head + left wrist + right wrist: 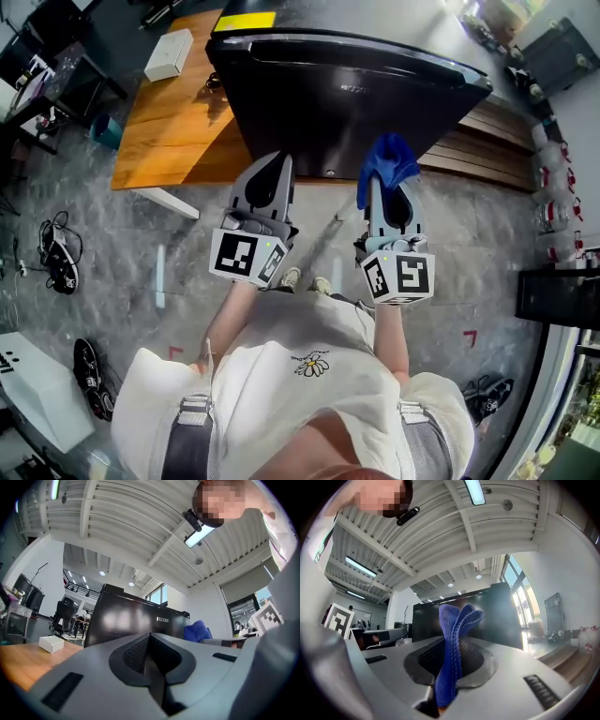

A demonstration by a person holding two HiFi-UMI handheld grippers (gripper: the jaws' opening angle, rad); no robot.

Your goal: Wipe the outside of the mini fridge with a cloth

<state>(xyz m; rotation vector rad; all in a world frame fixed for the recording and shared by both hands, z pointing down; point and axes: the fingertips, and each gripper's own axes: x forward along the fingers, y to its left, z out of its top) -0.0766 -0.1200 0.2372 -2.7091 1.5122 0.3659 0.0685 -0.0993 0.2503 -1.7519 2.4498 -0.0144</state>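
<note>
A blue woven cloth (389,161) is clamped in the right gripper's (389,202) jaws, ready for wiping the glossy black mini fridge (347,94); the left gripper's (275,169) jaws are closed on nothing.

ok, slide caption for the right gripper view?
Shut on a folded blue cloth, the right claw faces the black mini fridge.

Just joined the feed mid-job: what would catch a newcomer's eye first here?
The big glossy black mini fridge fills the top centre of the head view, straight ahead of both grippers. Next comes the bright blue cloth, pinched in the right gripper just short of the fridge, while the left gripper beside it is shut and empty.
</note>
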